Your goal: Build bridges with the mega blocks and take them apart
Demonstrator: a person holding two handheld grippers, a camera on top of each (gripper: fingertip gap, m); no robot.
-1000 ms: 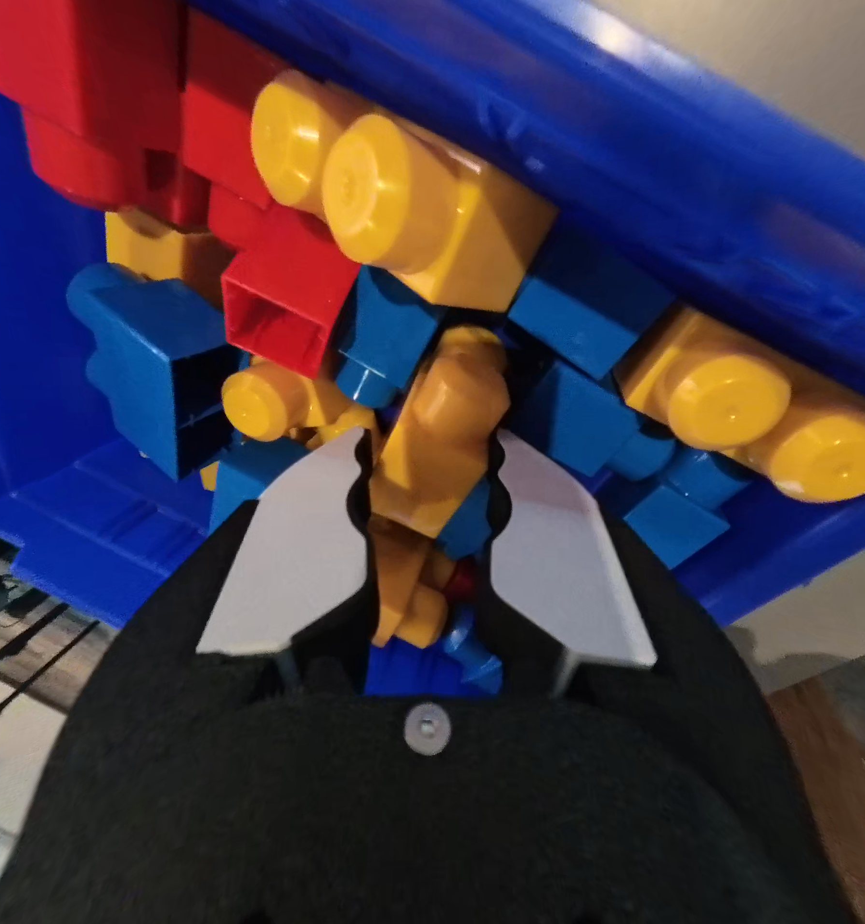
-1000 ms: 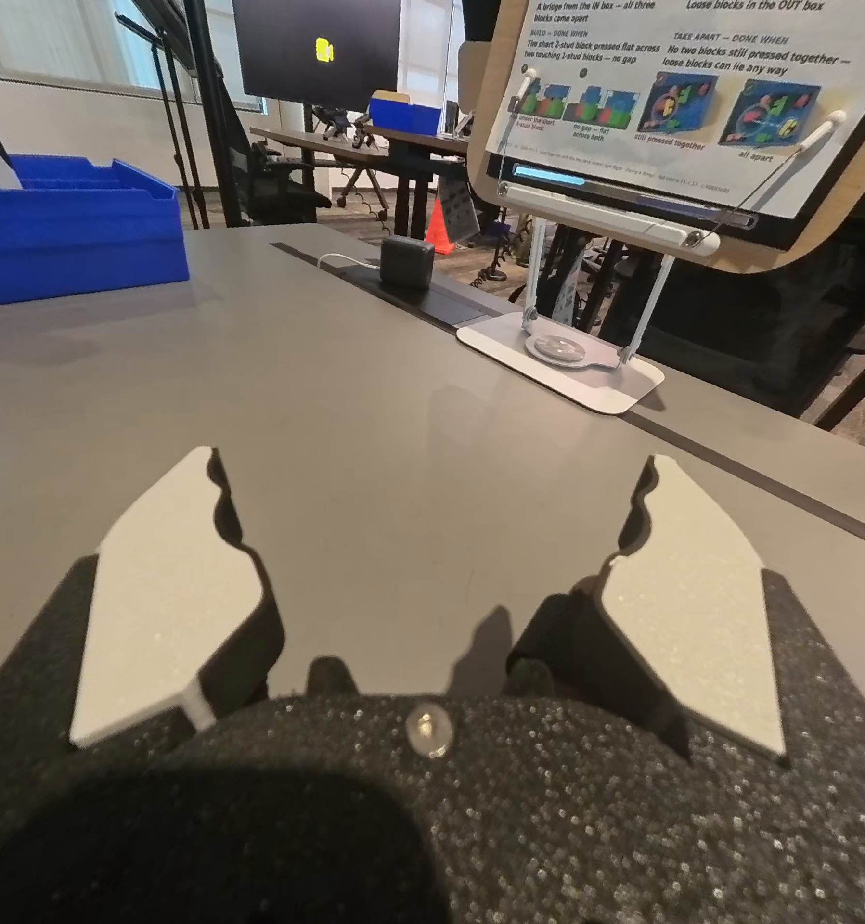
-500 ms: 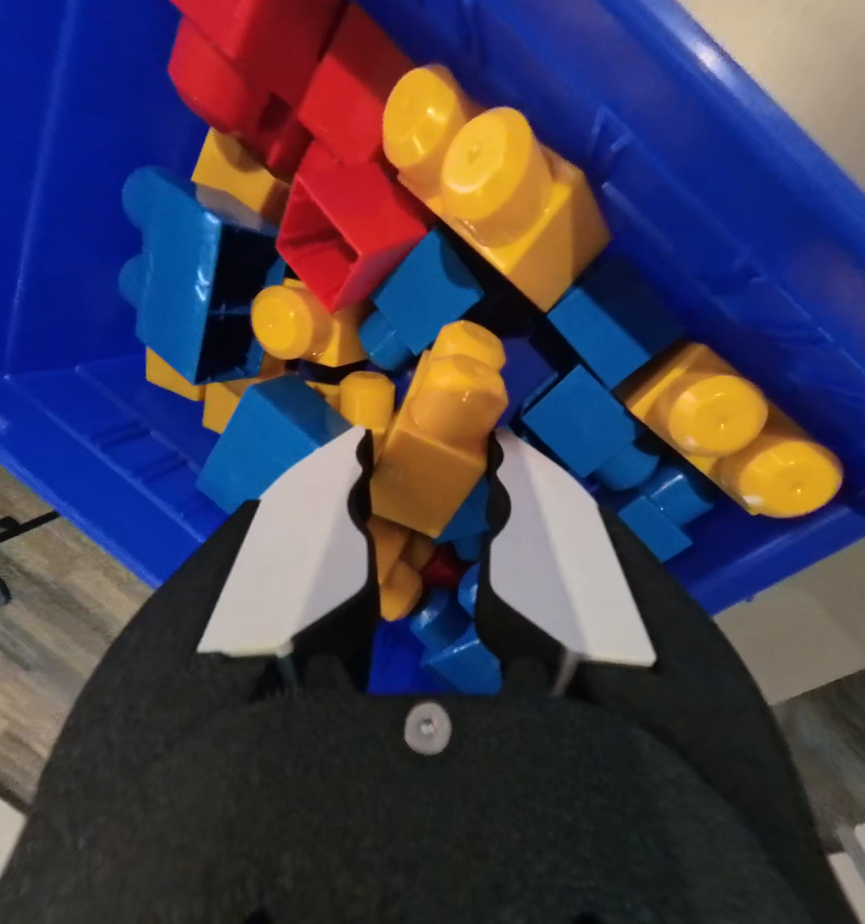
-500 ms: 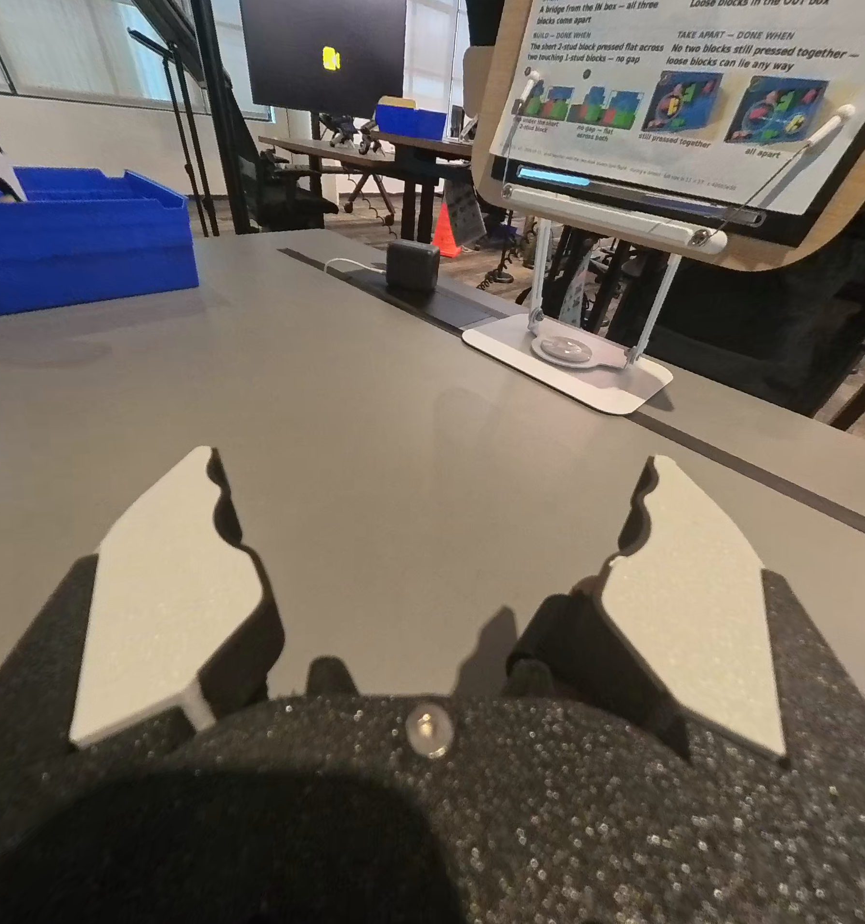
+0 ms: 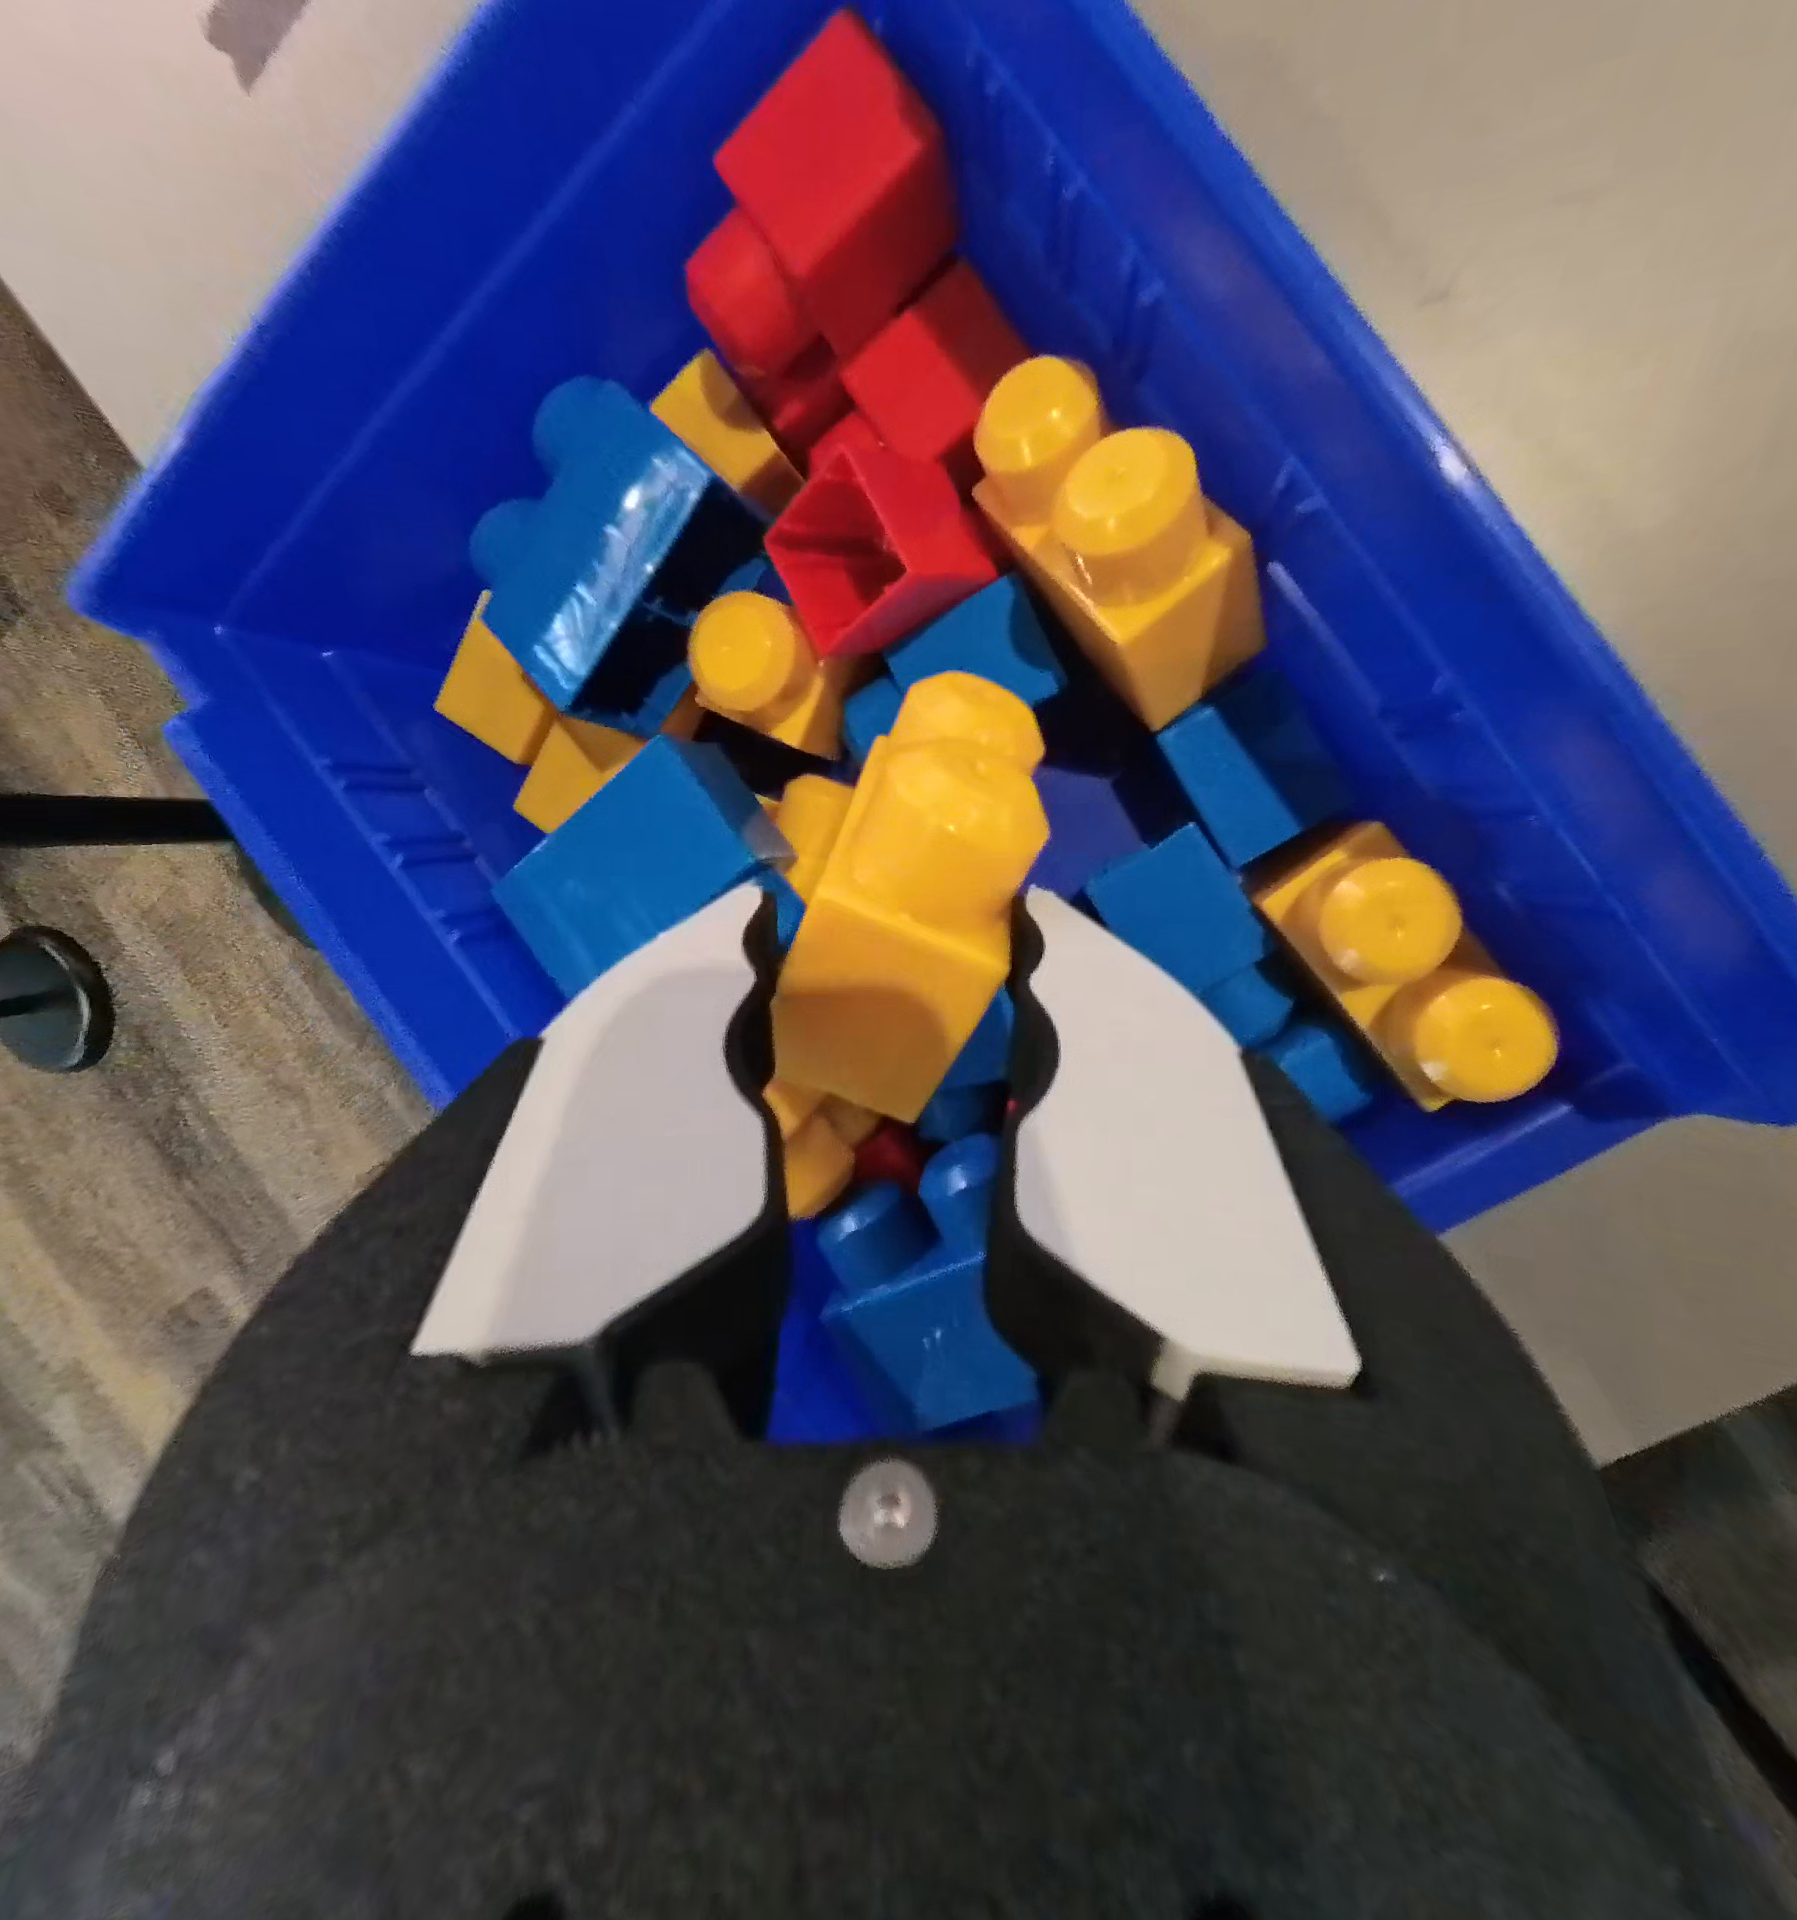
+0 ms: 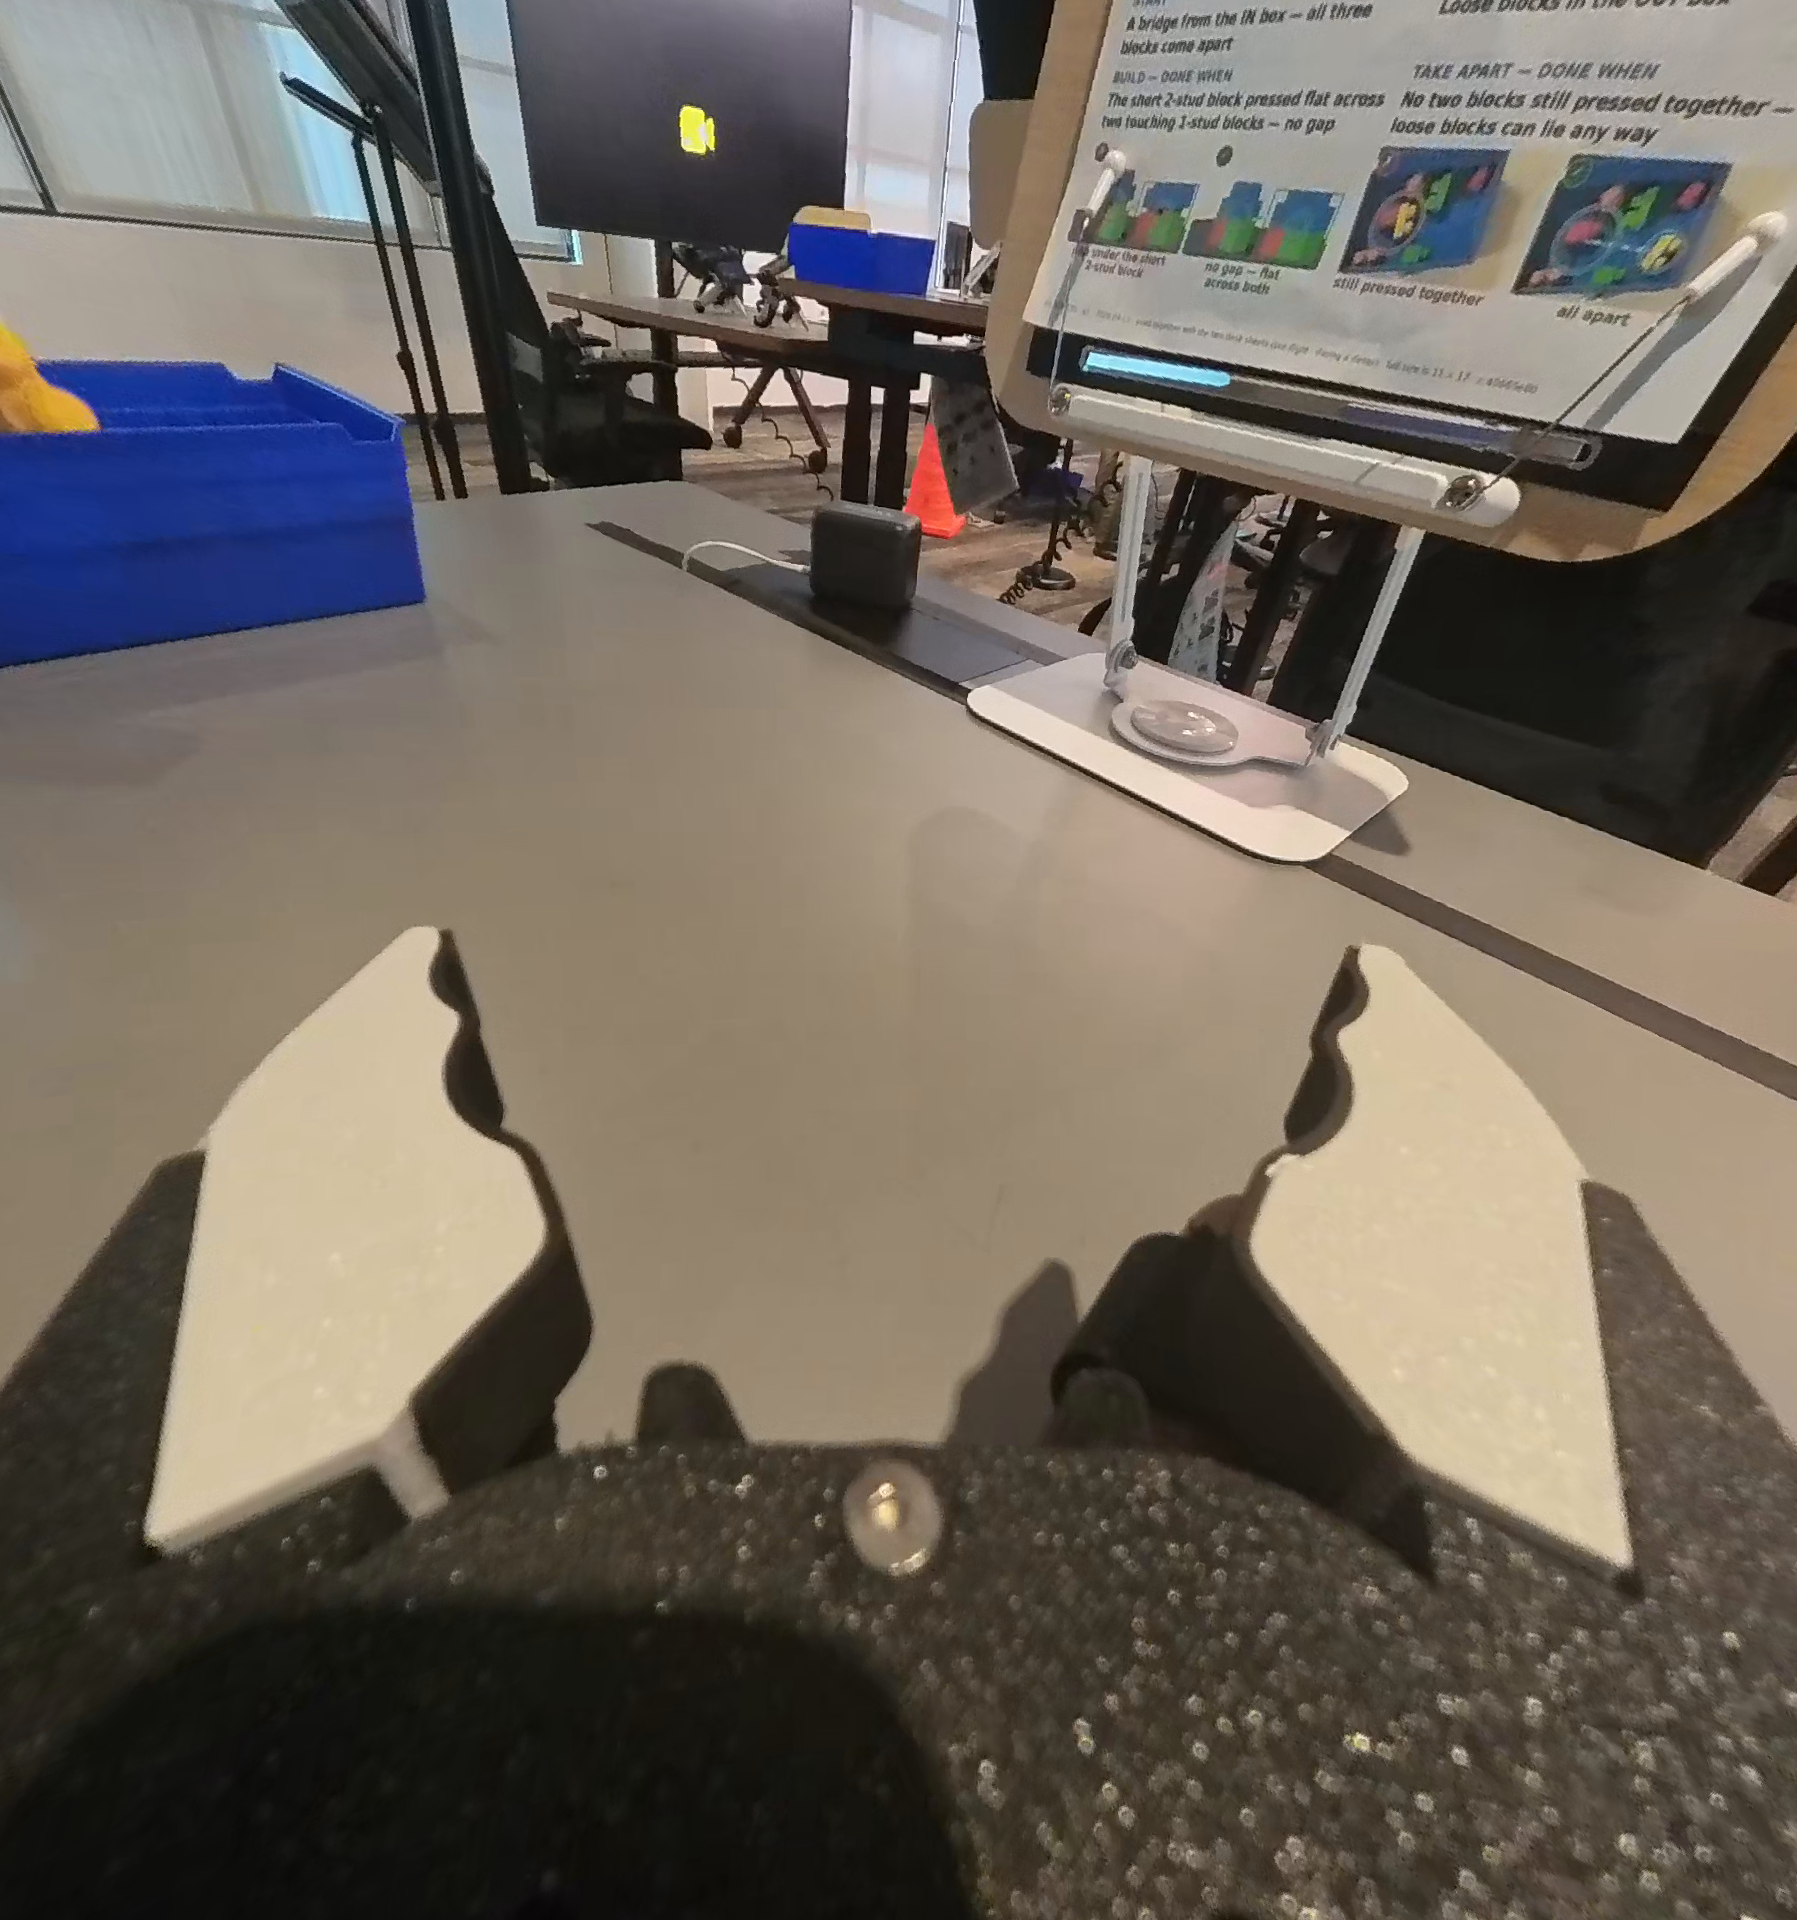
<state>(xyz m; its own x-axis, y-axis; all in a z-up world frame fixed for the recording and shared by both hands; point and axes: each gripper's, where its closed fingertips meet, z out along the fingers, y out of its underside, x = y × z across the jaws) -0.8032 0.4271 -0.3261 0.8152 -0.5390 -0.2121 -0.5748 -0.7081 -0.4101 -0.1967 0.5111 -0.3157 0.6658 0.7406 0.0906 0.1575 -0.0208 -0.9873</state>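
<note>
My left gripper (image 5: pixel 889 920) is shut on a yellow two-stud block (image 5: pixel 915 862) and holds it above a blue bin (image 5: pixel 354 436). The bin holds several loose blocks: red ones (image 5: pixel 852 208), yellow two-stud ones (image 5: pixel 1122 561), and blue ones (image 5: pixel 603 582). In the right wrist view the same bin (image 6: pixel 167 520) stands at the far left, with the held yellow block (image 6: pixel 11 390) just above its rim. My right gripper (image 6: pixel 896 945) is open and empty, low over the grey table (image 6: pixel 769 883).
An instruction sheet on a board (image 6: pixel 1393 208) stands on a white stand (image 6: pixel 1185 769) at the table's right. A small black box (image 6: pixel 863 556) with a white cable sits on a dark strip behind. The bin sits near the table's edge, with floor (image 5: pixel 94 1143) beyond.
My left gripper has risen out of the bin with the yellow block in it; the bin now looks smaller and farther below. The right gripper has barely moved.
</note>
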